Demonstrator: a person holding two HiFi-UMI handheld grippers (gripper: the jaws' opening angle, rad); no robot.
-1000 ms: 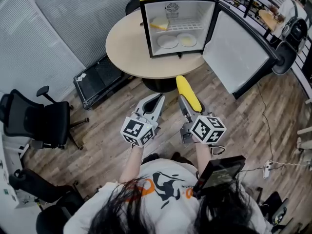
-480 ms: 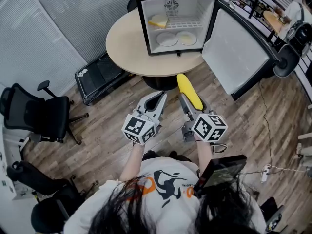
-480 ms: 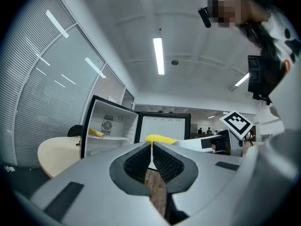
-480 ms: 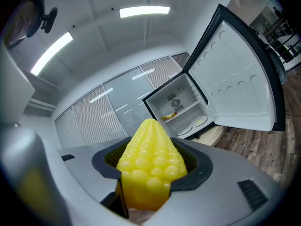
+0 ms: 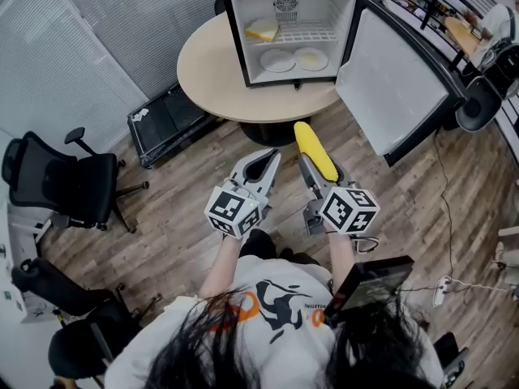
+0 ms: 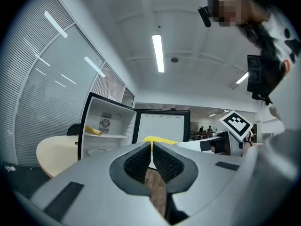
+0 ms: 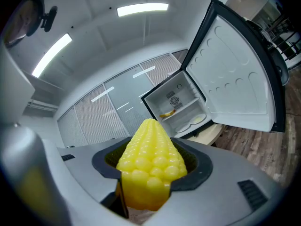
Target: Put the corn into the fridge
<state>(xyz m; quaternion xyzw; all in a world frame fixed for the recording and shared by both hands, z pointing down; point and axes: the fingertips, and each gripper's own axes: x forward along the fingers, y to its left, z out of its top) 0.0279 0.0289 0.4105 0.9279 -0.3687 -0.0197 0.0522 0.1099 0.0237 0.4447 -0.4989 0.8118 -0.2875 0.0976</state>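
A yellow corn cob (image 5: pixel 315 151) (image 7: pixel 150 161) sticks forward out of my right gripper (image 5: pixel 312 168), which is shut on it above the wooden floor. My left gripper (image 5: pixel 261 165) hangs beside it, shut with nothing between its jaws (image 6: pixel 151 150). Ahead, a small fridge (image 5: pixel 290 31) (image 7: pixel 178 105) stands on a round beige table (image 5: pixel 212 79) with its door (image 5: pixel 399 87) swung open to the right. Inside, a yellow wedge (image 5: pixel 263 30) lies on the upper shelf and two white plates (image 5: pixel 294 59) rest on the bottom.
A black office chair (image 5: pixel 65 189) stands at the left and a black crate (image 5: pixel 166 124) sits by the table's left side. Another chair (image 5: pixel 478 100) is at the far right. A cable and power strip (image 5: pixel 444 286) lie on the floor at the right.
Both grippers have kept their place in the head view while the table and fridge have slid slightly up and left in the picture. The corn stays gripped.
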